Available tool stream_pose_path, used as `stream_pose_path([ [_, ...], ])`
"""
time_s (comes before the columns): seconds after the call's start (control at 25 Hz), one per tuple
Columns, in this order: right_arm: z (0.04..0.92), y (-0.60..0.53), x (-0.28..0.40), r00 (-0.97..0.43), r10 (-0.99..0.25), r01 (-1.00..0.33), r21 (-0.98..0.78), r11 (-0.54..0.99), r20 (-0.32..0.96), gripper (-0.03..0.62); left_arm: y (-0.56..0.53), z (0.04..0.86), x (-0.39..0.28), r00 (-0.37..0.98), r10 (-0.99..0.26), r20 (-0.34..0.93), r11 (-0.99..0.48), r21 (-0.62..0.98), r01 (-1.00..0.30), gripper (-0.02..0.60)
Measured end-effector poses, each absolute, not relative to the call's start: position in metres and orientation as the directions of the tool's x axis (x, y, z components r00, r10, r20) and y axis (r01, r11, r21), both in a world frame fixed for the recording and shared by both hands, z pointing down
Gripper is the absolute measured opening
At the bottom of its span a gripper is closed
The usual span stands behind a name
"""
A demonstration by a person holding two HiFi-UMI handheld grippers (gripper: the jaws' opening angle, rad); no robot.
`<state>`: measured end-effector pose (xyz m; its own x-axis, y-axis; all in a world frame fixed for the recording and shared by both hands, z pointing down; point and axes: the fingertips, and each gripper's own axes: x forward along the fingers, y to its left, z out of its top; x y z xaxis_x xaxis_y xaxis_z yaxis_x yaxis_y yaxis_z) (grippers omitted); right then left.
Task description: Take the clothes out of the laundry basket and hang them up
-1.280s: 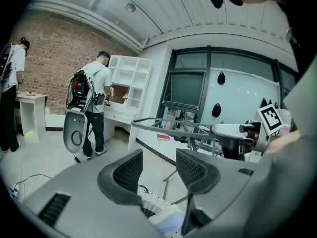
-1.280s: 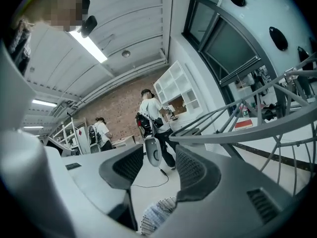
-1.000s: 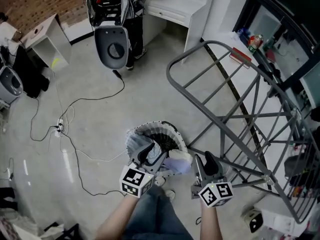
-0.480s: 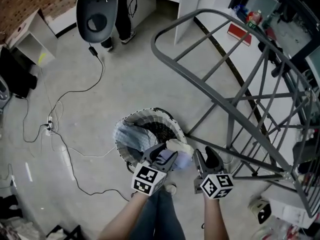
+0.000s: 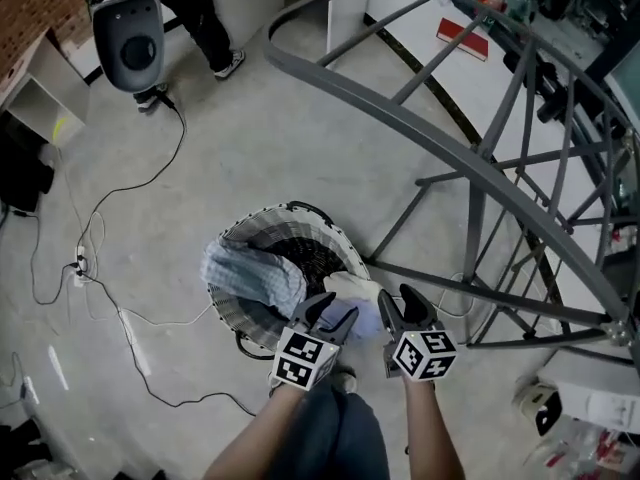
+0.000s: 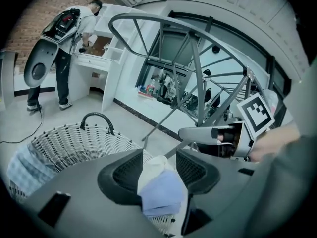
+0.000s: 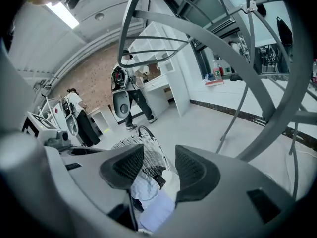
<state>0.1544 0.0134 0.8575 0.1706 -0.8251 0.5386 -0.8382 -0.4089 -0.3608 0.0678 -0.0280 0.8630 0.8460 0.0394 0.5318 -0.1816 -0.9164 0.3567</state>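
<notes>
A white wicker laundry basket (image 5: 232, 240) stands on the grey floor just in front of me. A blue checked cloth (image 5: 252, 274) hangs over its left rim, and a white and pale lilac cloth (image 5: 354, 302) lies on its near right rim. My left gripper (image 5: 331, 314) hovers open over the lilac cloth, which shows between and beyond its jaws in the left gripper view (image 6: 159, 188). My right gripper (image 5: 399, 306) is open just right of that cloth, with nothing pressed between its pads (image 7: 159, 165). The grey drying rack (image 5: 480, 168) arches over on the right.
Thin cables (image 5: 120, 268) and a power strip (image 5: 78, 266) trail over the floor left of the basket. A person (image 5: 205, 18) stands at a white counter at the back, beside a grey oval-backed seat (image 5: 128, 38). The rack's legs (image 5: 470, 288) cross close to my right hand.
Both grippers have come down toward the basket's near rim, and the basket and rack now look larger and closer. The jaws stand as wide as before.
</notes>
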Motion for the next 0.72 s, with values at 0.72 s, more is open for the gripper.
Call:
stream_pose_path([
  [0.72, 0.97, 0.007, 0.147, 0.127, -0.734, -0.858, -0.297, -0.419, 0.667, 0.044, -0.01, 0.937, 0.074, 0.852, 0.095, 0.515, -0.917, 0.378, -0.126, 0.206],
])
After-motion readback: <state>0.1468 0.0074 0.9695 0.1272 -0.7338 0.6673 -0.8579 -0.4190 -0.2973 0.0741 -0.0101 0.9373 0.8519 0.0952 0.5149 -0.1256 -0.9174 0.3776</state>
